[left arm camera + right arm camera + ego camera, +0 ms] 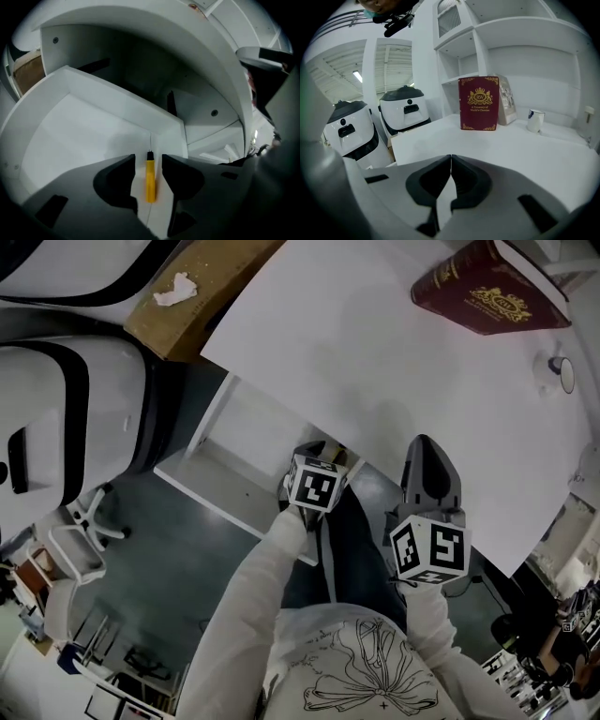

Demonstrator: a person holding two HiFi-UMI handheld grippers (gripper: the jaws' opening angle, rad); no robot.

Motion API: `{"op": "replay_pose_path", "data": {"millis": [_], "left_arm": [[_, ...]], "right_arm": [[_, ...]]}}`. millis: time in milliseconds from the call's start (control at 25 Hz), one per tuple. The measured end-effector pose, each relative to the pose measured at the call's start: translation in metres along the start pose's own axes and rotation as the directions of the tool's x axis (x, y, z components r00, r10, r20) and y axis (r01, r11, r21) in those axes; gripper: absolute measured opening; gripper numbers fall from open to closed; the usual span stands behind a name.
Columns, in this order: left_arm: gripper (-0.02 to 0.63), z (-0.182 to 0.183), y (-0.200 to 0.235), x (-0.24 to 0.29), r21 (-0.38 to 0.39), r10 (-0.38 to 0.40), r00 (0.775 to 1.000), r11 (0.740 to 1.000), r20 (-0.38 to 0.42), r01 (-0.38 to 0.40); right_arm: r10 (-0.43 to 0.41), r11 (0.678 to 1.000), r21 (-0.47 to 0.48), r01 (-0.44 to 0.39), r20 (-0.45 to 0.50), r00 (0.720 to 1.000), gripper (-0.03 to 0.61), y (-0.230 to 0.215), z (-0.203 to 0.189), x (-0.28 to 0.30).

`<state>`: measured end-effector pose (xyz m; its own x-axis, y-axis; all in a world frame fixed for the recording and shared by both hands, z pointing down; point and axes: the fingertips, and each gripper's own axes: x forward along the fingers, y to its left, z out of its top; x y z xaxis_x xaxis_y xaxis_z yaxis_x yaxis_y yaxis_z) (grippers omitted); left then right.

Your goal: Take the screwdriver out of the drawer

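A yellow-handled screwdriver (pixel 150 183) with a black collar and thin shaft lies on the floor of the open white drawer (pixel 70 136), close to its right wall. My left gripper (pixel 148 161) points steeply down into the drawer. It is open, one jaw on each side of the screwdriver and neither pad touching it. In the head view the left gripper (pixel 317 457) reaches under the table edge over the drawer (pixel 220 479); the screwdriver is hidden there. My right gripper (pixel 451 159) is shut on nothing and hovers over the table's near edge (pixel 427 451).
A dark red book (pixel 479 103) stands at the back of the white table (pixel 543 154), next to a white mug (pixel 535 120). White robot bodies (pixel 405 110) and a cardboard box (pixel 187 306) stand to the left. A chair base (pixel 80 531) sits on the floor.
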<state>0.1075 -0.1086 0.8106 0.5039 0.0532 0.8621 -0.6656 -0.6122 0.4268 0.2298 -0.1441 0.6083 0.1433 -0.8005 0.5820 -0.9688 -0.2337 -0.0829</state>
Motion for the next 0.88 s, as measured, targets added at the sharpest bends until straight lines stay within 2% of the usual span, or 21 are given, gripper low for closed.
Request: {"op": "replay_pose_path", "data": {"millis": [240,720,880], "left_arm": [[0.161,-0.014,0.002,0.020,0.015,-0.017,0.997,1.000,-0.077,0.018],[0.161,-0.026,-0.001,0.042,0.022,-0.035,0.989,0.999,-0.146,0.039],[0.161,-0.032,0.001,0.046,0.022,-0.020,0.987,0.999,-0.162,0.024]], "right_arm": [[-0.020,1.000,0.012,0.021,-0.016,1.000,0.003,-0.005,-0.008,0.005],[-0.039,0.999,0.019,0.040,-0.038,0.999,0.003,-0.010,-0.021,0.009],[-0.040,0.999,0.018,0.041,-0.043,0.998,0.003,-0.009,-0.023,0.010]]}}
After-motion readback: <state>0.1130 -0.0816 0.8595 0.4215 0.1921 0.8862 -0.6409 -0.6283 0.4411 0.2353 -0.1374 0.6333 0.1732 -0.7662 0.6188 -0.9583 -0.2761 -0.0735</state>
